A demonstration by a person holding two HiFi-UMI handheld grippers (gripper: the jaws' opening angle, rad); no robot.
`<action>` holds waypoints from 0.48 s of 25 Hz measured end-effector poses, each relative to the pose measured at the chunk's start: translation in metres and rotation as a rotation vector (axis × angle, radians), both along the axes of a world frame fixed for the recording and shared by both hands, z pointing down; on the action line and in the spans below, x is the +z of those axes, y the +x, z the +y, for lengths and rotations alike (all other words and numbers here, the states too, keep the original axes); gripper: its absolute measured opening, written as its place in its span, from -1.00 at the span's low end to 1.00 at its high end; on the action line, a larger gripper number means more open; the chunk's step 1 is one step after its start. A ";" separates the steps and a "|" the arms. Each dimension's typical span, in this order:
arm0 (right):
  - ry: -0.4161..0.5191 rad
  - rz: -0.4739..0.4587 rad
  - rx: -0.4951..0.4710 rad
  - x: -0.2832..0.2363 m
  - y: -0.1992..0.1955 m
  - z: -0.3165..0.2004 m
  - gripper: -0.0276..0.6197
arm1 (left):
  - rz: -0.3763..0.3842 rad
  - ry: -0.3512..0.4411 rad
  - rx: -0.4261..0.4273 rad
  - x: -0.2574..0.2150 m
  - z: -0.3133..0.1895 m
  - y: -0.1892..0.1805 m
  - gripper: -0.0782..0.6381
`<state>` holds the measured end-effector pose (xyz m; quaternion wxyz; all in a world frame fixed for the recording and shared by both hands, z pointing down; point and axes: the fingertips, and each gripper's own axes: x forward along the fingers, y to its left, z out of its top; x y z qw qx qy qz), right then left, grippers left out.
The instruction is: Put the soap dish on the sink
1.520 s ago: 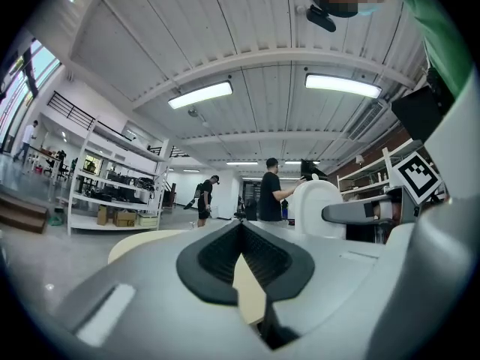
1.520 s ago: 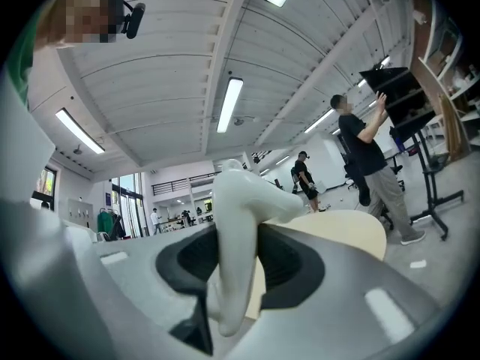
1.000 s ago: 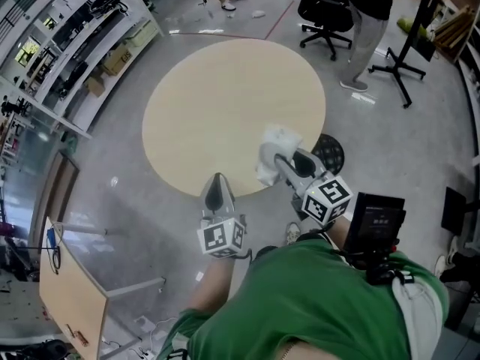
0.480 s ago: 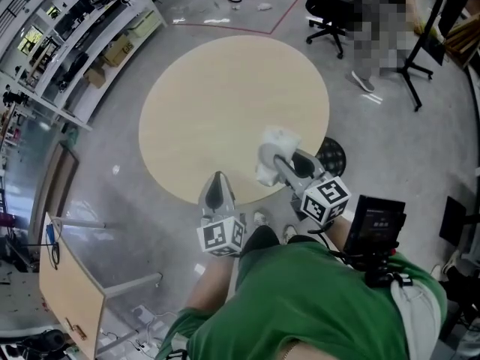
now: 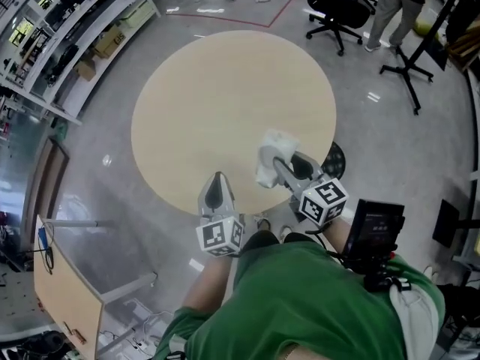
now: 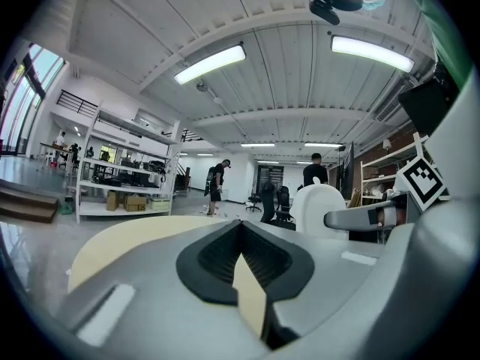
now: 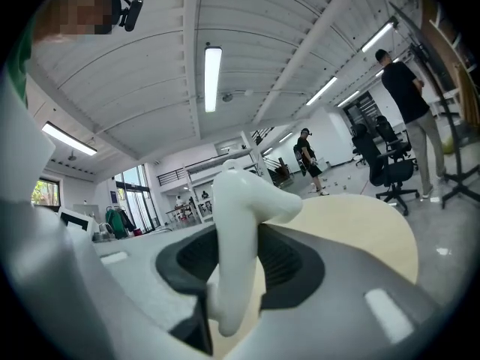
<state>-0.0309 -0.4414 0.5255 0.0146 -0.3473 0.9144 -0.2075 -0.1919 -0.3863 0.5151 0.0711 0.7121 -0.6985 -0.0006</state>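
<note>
Right gripper [image 5: 277,161] clamped on white soap dish [image 5: 278,142], dish held edge-on above near edge of round table [image 5: 225,88], probably for carrying. No sink in view. Left gripper [image 5: 217,185] closed, empty, hanging alongside, apart from dish.

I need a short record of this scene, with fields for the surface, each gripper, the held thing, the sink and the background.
surface: round table, pale wood top, on a grey floor
left gripper: jaws together, nothing between them, over the table's near edge
right gripper: jaws closed on the soap dish, above the table's near right part
held thing: soap dish, white, standing up between the jaws, clear of the table top
sink: not seen in any view
background: shelves at the left, office chair beyond the table
</note>
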 end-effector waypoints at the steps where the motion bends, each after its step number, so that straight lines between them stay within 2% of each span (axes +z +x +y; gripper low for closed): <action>1: -0.011 0.005 0.005 0.004 -0.003 -0.006 -0.47 | 0.002 -0.011 -0.001 0.004 -0.005 -0.004 -0.76; 12: -0.146 0.096 0.006 0.073 -0.036 -0.058 -0.47 | 0.026 -0.155 0.003 0.064 -0.047 -0.033 -0.76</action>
